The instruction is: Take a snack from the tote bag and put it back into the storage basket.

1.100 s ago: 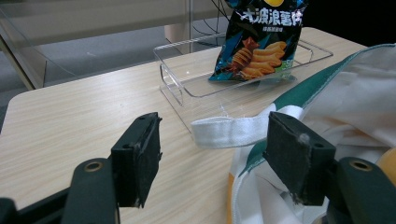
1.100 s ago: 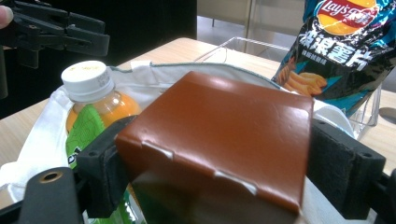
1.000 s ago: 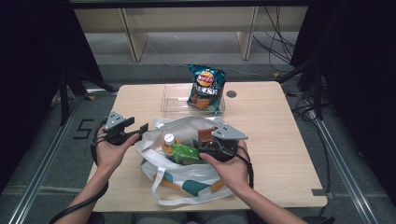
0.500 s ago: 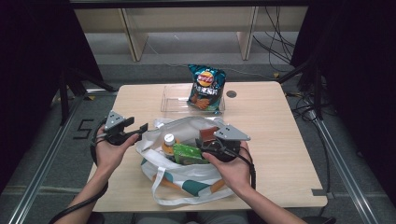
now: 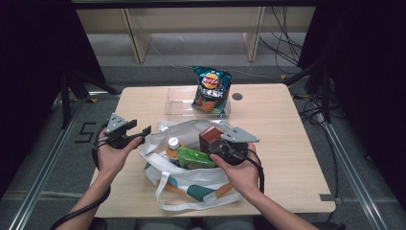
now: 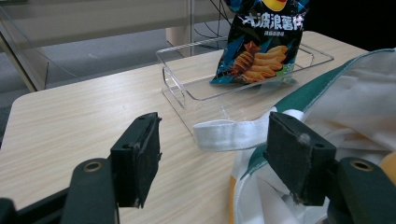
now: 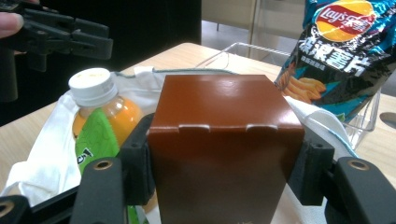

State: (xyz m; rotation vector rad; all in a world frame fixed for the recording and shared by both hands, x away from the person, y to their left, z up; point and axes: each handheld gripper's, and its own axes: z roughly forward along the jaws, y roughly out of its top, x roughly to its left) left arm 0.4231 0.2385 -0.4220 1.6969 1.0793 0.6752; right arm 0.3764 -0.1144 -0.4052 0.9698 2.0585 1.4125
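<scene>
Now the right gripper [image 7: 224, 163] has just been closing, and its jaws sit snug on both sides of the brown box [image 7: 224, 140] in the white bag [image 5: 191, 179]. Squeeze firmly, then lift straight up. The left gripper [image 6: 224, 158] waits wide open, holding nothing, by the bag's left rim.

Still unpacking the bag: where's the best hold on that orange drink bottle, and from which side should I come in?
Grip the orange drink bottle just below its white cap, coming from above. It stands upright in the white bag, cap uppermost, with the green packet against its body and the brown box beside it.
</scene>
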